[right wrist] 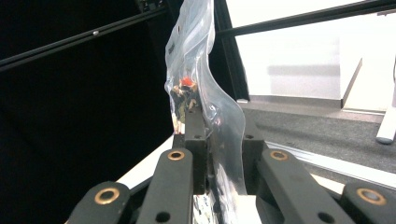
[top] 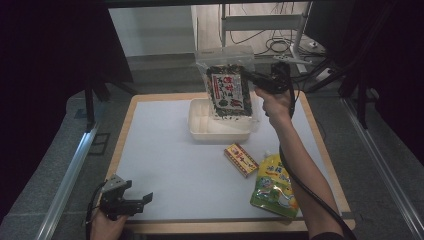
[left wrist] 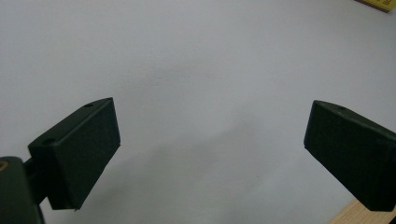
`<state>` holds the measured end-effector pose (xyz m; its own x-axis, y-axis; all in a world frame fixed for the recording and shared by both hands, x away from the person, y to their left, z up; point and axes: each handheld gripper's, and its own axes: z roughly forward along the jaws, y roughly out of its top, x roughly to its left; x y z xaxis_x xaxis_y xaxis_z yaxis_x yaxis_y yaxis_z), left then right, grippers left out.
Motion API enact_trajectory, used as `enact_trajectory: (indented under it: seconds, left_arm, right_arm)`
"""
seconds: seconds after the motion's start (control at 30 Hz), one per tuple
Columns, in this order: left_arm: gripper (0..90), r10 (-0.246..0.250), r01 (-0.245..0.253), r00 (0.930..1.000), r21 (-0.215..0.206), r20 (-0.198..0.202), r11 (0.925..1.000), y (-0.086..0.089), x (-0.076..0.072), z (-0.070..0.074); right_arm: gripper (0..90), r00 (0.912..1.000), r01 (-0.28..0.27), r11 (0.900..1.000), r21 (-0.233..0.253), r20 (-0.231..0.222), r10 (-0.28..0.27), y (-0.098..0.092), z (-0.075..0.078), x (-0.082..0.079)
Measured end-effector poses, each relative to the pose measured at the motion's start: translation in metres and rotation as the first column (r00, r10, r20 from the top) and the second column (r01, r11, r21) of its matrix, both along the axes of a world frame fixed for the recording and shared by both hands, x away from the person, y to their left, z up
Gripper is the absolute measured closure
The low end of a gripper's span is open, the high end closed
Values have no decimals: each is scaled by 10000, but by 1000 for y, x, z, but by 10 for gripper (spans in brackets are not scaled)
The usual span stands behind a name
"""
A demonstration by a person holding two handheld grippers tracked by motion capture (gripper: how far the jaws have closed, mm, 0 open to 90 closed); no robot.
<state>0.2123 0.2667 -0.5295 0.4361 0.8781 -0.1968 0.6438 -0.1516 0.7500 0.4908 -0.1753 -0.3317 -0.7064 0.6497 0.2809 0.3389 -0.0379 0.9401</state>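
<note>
fingers of the right gripper (top: pixel 251 77) are clamped on the side edge of a clear plastic bag of dark dried seaweed with a red-and-white label (top: pixel 228 89); in the right gripper view the film (right wrist: pixel 205 93) stands pinched upright between the two black jaws, its crumpled edge rising above them. left gripper (top: pixel 139 201) rests at the near left corner of the white table mat (top: pixel 165 150), jaws wide apart, nothing between them; its own view shows bare mat between the two pads (left wrist: pixel 88 154).

step in hand, as judged: carrying the bag to the white rectangular plastic tub (top: pixel 200 127) at the far middle of the mat. bag hangs in the air, label facing the camera, its lower end over the tub's right half and seemingly at or just above the rim; whether it touches the floor of the tub cannot be told.

next move calls for: lowering and tipping the bag flat so it fits the tub, then opening the jaws. slack film may snag on the rim.

waiting on the mat, near right, well apart from the tub: green-and-yellow spouted pouch (top: pixel 272 185); just left of it, small yellow-and-red flat box (top: pixel 241 159).
</note>
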Motion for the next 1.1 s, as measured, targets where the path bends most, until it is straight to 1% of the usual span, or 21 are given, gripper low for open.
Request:
enact_trajectory:
  seconds: [0.2, 0.3, 0.5, 0.6, 0.73, 0.8, 0.9, 1.0, 1.1]
  left_arm:
    - [34, -46, 46, 10000, -36, -42, 10000, 1, 0, 0]
    - [35, -69, 69, 10000, -66, -66, 10000, 1, 1, 0]
    - [35, -107, 106, 9999, -85, -108, 9999, 1, 1, -1]
    - [35, -133, 132, 9998, -76, -128, 9999, 0, 1, -1]
    - [35, -140, 139, 9998, -86, -140, 9999, 0, 2, -1]
    - [36, -142, 141, 9998, -90, -155, 9999, 0, 2, -1]
    - [36, -164, 163, 9997, -64, -154, 9998, 0, 2, -1]
    - [36, -178, 177, 9997, -60, -162, 9998, 0, 2, -1]
    - [37, -178, 177, 9997, -52, -161, 9998, 0, 2, -1]
  right_arm:
    - [794, 9997, 234, 9996, 159, 104, -236, 5, -7, 8]
    - [795, 9985, 476, 9985, 273, 257, -483, 8, -11, 15]
    - [797, 9953, 808, 9963, 277, 519, -822, 12, -20, 22]
    - [797, 9946, 889, 9959, 183, 525, -897, 14, -27, 27]
    - [796, 9948, 928, 9951, 334, 396, -941, 17, -38, 32]
    - [796, 9948, 923, 9953, 277, 401, -934, 19, -43, 34]
    - [796, 9954, 900, 9958, 157, 311, -905, 21, -52, 35]
    - [796, 9949, 943, 9954, 155, 349, -947, 23, -60, 36]
    - [795, 9950, 927, 9956, 139, 369, -932, 21, -63, 36]
